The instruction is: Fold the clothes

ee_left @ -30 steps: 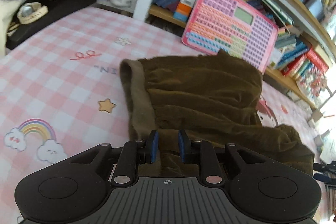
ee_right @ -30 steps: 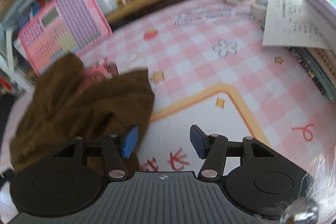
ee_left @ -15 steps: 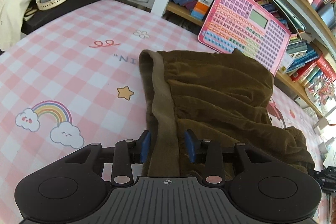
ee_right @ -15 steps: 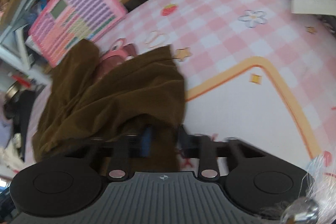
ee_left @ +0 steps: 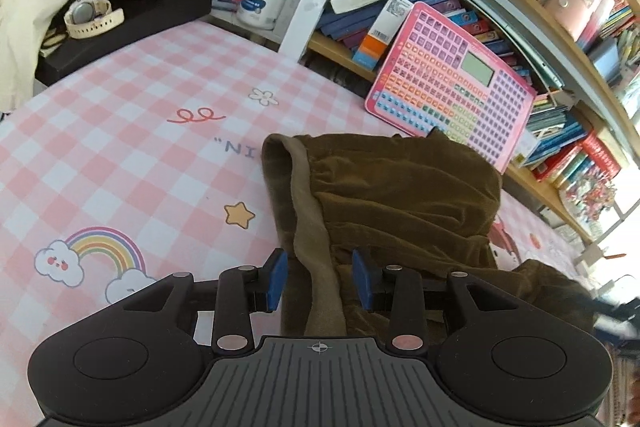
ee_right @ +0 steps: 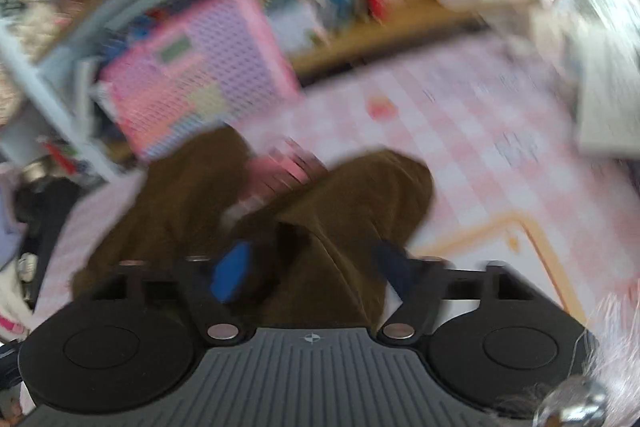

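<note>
A: What are we looking at, biggest thing first?

B: The worktop [ee_left: 120, 131], covered in pink check cloth, with the brown velvet garment [ee_left: 400, 195] lying on it in front of the pink keyboard toy [ee_left: 452, 83]. It looks like shorts or a skirt, we can't tell which. Its gathered waistband [ee_left: 304, 203] runs away from us along the garment's left edge.

A: And which way does it lie from our tongs?

B: Its long axis runs left to right between the two. The left tongs [ee_left: 320, 279] sit at the waistband end, spread, with the band passing between the blue pads [ee_left: 276, 279]; we can't tell whether they touch it. The right tongs [ee_right: 316, 275] are over the opposite end, also spread, brown cloth bunched between them. That view is badly blurred.

A: Which is nearer to a clean hold?

B: The left, we judge: the band lies straight in its gap. The right end is lumpy, so closing there could catch several layers.

A: How far along is the fold?

B: We can't settle that. The cloth is rumpled, part doubled over, not a neat flat stack.
</note>
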A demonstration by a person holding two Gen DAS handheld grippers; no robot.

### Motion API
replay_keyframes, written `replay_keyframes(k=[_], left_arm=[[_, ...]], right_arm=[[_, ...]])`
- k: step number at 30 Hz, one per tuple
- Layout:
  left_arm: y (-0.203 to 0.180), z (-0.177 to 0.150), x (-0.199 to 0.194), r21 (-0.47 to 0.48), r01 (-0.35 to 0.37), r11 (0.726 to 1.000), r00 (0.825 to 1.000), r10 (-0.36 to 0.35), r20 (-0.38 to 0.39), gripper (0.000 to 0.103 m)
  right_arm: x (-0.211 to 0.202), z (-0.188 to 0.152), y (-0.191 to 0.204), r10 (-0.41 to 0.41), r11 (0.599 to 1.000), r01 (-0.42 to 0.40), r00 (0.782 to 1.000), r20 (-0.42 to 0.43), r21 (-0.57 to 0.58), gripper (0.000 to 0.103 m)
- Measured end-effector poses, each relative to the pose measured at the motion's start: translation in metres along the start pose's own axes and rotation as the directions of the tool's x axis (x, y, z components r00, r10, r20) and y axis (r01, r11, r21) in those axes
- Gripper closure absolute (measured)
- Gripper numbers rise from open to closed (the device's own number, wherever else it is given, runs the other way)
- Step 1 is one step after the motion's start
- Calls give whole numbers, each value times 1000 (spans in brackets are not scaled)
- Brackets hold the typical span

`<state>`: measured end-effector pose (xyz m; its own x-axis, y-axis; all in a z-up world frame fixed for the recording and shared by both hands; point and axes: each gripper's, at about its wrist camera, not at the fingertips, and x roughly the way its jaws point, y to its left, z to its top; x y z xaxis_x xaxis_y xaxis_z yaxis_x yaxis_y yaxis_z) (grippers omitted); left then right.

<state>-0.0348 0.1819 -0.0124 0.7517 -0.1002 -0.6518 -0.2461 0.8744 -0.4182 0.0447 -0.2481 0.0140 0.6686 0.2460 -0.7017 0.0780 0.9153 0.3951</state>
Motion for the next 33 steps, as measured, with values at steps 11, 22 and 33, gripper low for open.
replay_keyframes(k=[11,22,33], left_arm=[[5,5,3,16,67,998,998,-67,-18,67],[20,8,10,6,90,996,995,-90,-32,67],[30,8,12,-23,105,994,994,-106,-34,67]], right_arm=[[12,-38,67,13,973,-6,1000,28,-229,97],[18,-74,142,284,838,-394,906,-314,-378,43],[36,-49,95,176,906,-264,946,-272,-331,42]])
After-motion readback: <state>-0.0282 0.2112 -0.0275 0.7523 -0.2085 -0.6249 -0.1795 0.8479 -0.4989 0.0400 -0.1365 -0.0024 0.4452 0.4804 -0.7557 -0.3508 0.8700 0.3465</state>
